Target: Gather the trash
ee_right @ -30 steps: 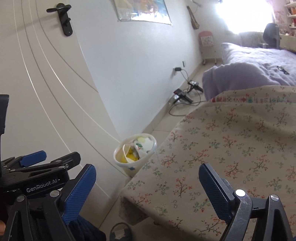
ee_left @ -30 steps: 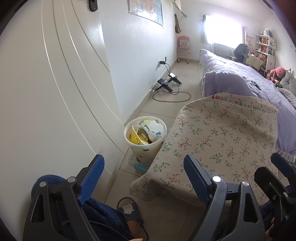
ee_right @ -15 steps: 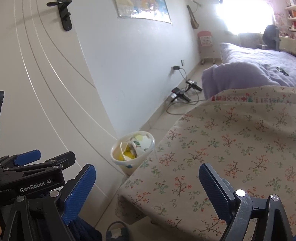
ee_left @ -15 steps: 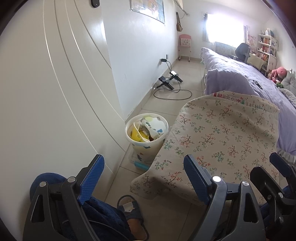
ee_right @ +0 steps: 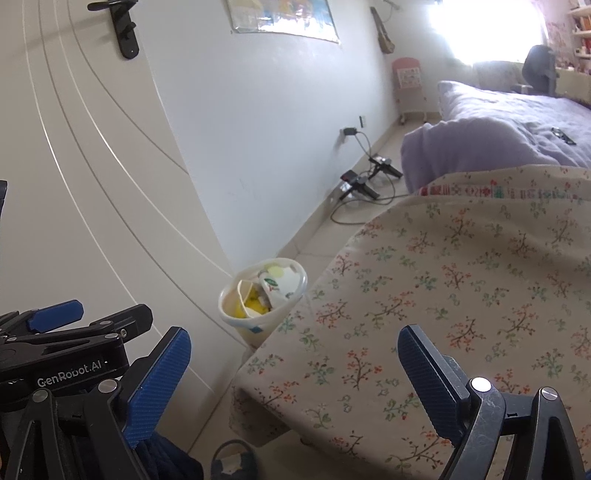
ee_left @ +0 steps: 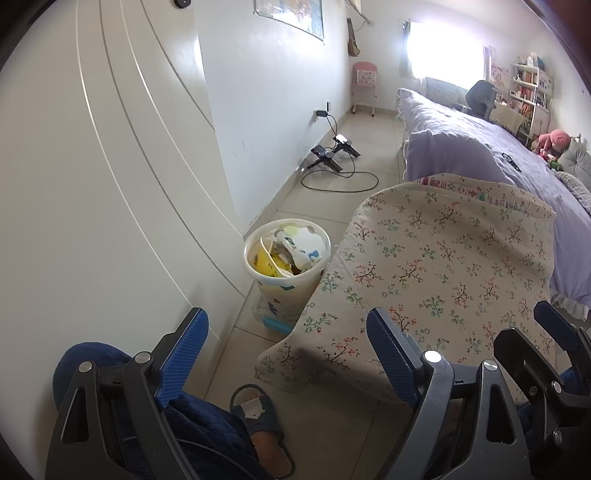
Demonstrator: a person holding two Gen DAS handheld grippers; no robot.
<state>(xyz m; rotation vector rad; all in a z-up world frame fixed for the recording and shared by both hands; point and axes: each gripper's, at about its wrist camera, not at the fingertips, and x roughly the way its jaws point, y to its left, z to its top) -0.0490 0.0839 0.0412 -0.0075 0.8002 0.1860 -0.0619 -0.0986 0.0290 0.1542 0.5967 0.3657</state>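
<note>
Compared with the frame one second earlier, both wrist views have drawn back and tilted slightly: the trash bin (ee_left: 287, 258) sits a little lower and nearer the centre of the left view, and the door handle (ee_right: 125, 35) has slid toward the top edge of the right view. Nothing in the room itself has shifted.

The left gripper (ee_left: 286, 356) and the right gripper (ee_right: 295, 380) are both spread wide with nothing between their blue pads, held side by side above the near corner of the floral-covered table (ee_left: 436, 266). This reads as a rest or survey pose, since no loose trash is visible on the cloth or the tiled floor (ee_left: 332, 192).

The bin stands on the floor, wedged between the white door (ee_left: 92, 184) and the table edge, just beside the cloth's hanging corner, a placement that keeps it within reach from the table. It is filled close to its rim with crumpled paper cups and yellow wrappers. A slippered foot (ee_left: 264, 417) shows below the left gripper. Chargers and a cable (ee_left: 332, 158) lie further along the wall, beside the lilac bed (ee_left: 480, 147).

Judgement: collection appears largely complete.
</note>
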